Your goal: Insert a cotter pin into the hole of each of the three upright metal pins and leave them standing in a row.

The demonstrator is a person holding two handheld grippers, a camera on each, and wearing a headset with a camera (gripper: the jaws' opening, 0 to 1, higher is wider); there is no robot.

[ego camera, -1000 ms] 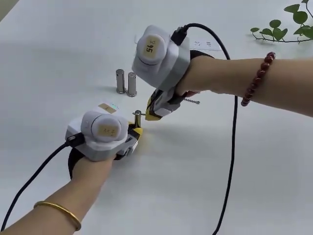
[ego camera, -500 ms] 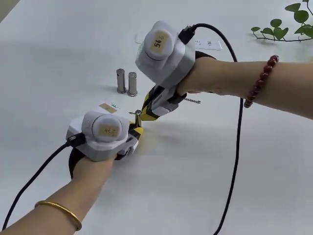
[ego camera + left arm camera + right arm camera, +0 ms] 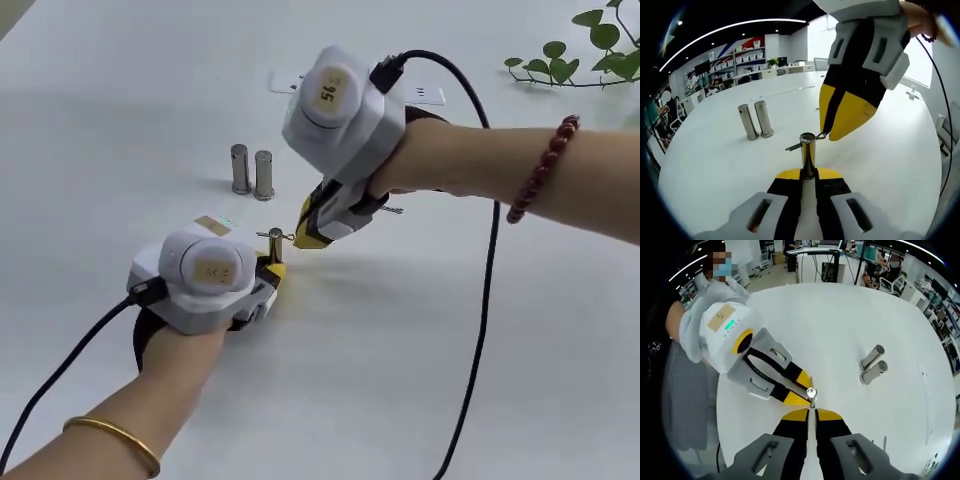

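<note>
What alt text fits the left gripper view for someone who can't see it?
The left gripper grips an upright metal pin in its shut jaws while the right gripper, from above, holds a cotter pin in the hole near its top. Two more metal pins stand side by side farther back on the white table.

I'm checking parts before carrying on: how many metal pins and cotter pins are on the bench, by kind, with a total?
Silver cylindrical metal pins: 3 (two standing side by side, one clamped in the left gripper).
Thin wire cotter pins: 2 visible (one at the clamped pin's hole, held by the right gripper; one lying on the white table).
Total: 5.
</note>
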